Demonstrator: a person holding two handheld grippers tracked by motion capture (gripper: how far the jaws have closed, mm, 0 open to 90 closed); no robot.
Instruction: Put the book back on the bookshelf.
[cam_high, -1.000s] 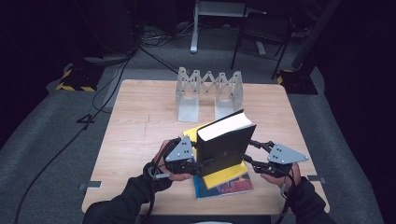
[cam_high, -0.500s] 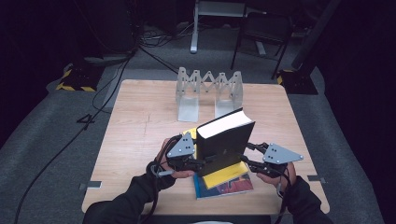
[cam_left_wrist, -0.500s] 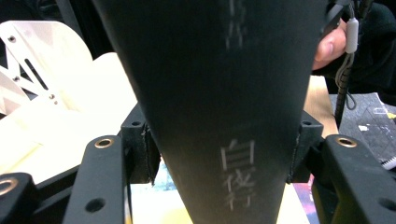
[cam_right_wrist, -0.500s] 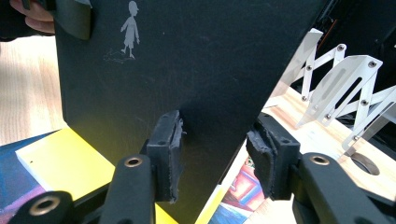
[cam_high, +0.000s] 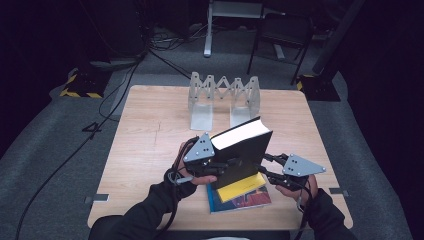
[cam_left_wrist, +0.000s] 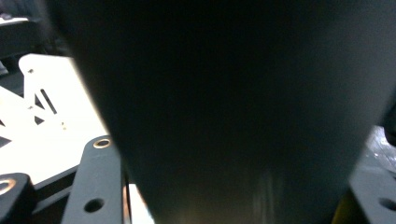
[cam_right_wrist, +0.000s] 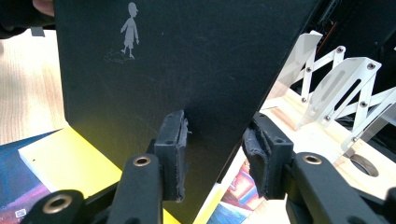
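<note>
While the black book (cam_high: 242, 155) stands tilted on its lower edge atop the yellow book (cam_high: 243, 186), both grippers flank it. That yellow book lies flat on a blue book (cam_high: 245, 200) near the front edge of the wooden table (cam_high: 150, 130). The left gripper (cam_high: 220, 167) is closed on the black book's left edge, its cover blocking that gripper's own view. The right gripper (cam_right_wrist: 215, 154) has just been closing; the black book's lower corner sits between its pads, the left pad at the cover, the right pad still apart from it. Behind the black book, well apart, stands a metal accordion rack (cam_high: 223, 97).
</note>
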